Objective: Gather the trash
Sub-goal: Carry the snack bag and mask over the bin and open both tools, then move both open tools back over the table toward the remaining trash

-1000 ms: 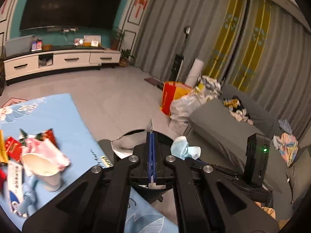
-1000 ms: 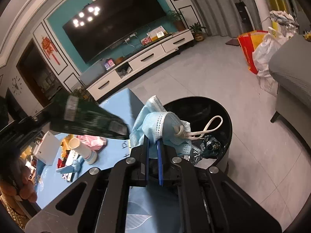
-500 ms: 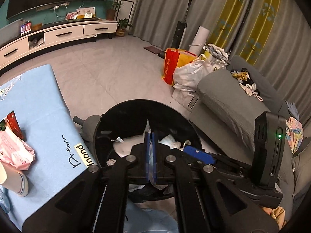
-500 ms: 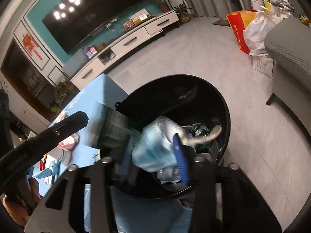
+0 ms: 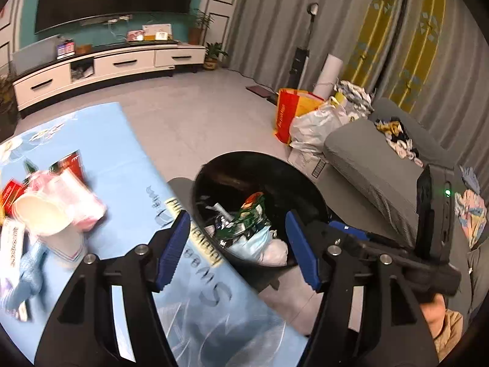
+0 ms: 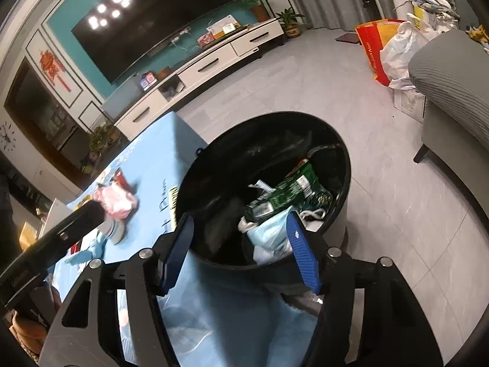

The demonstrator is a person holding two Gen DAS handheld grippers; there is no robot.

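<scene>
A black round trash bin (image 5: 308, 180) (image 6: 342, 150) stands beside the blue-covered table (image 5: 128, 159) (image 6: 165, 156). Inside it lie a green wrapper (image 5: 244, 217) (image 6: 293, 189) and a light blue face mask (image 5: 253, 241) (image 6: 269, 235). My left gripper (image 5: 237, 241) is open and empty above the bin's near rim. My right gripper (image 6: 241, 244) is open and empty over the bin, with the mask just beyond its fingertips. On the table lie a white paper cup (image 5: 39, 217), a pink packet (image 5: 79, 198) (image 6: 116, 198) and red wrappers (image 5: 71, 165).
A grey sofa (image 5: 376, 165) (image 6: 452, 73) stands right of the bin. A red-and-yellow bag (image 5: 290, 113) (image 6: 373, 49) and white plastic bags (image 5: 314, 125) sit on the floor beyond it. A white TV cabinet (image 5: 107, 67) lines the far wall.
Both grippers have opened. The left dropped its green wrapper and the right dropped the face mask; both now lie in the bin. The left view has swung back towards the table.
</scene>
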